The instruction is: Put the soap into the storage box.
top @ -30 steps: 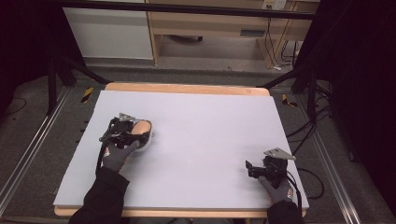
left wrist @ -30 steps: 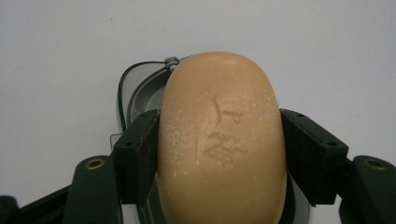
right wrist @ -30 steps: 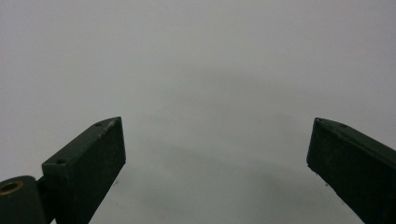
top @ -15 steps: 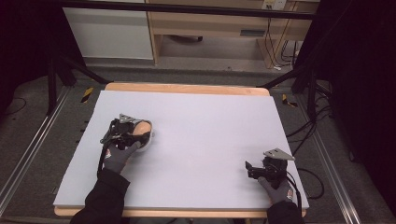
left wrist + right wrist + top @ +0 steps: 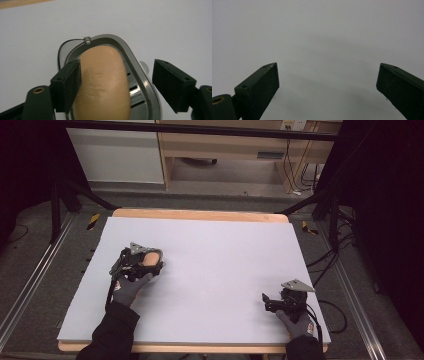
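Left hand-held gripper (image 5: 116, 82) had just been opening around the tan bread roll (image 5: 102, 82) in its grey dish (image 5: 145, 85), frame's lower middle. I'd lift straight off. Right hand-held gripper (image 5: 328, 82) sat open.

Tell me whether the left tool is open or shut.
Open: the left tool has just been opening; one pad stands clear of the tan bar in its grey dish.

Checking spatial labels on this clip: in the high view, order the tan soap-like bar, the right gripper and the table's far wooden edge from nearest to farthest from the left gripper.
1. Tan soap-like bar: right at the left gripper, between its fingers, in a grey dish.
2. Table's far wooden edge: beyond it, at the top.
3. Right gripper: far across, near the table's right front corner.
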### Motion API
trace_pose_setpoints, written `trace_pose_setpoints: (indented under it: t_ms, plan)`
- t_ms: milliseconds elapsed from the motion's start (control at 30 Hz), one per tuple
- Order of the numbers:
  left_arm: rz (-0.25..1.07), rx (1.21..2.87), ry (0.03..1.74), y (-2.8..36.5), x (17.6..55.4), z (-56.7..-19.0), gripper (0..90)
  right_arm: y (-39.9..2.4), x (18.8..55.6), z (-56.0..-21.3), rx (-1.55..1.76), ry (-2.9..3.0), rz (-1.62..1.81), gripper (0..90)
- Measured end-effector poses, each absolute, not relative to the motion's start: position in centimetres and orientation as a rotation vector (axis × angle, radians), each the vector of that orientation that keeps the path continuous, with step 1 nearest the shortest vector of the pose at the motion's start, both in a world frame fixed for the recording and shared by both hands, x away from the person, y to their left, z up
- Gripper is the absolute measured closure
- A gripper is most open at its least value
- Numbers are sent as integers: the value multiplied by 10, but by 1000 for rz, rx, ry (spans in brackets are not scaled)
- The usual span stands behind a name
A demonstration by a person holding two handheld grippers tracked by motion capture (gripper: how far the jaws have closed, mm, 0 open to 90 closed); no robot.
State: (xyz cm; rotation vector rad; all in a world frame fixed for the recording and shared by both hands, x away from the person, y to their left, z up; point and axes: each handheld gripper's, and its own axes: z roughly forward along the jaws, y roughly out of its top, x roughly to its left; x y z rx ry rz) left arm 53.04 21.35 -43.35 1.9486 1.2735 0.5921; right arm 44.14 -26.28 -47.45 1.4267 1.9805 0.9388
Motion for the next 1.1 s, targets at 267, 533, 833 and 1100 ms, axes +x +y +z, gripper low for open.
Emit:
trace_pose_setpoints:
  t_ms: [267, 533, 833, 1100]
  plan:
    - [585, 1935, 1270, 213, 529, -432, 232, -263, 441, -475, 1427, 1981, 939, 48]
    - [561, 1916, 1225, 212, 522, -424, 236, -263, 441, -475, 1435, 1975, 938, 48]
    - [520, 1935, 1141, 213, 503, -421, 236, -263, 441, -473, 1425, 1970, 946, 48]
    - [529, 1924, 1133, 226, 482, -423, 203, -263, 440, -473, 1438, 1968, 945, 48]
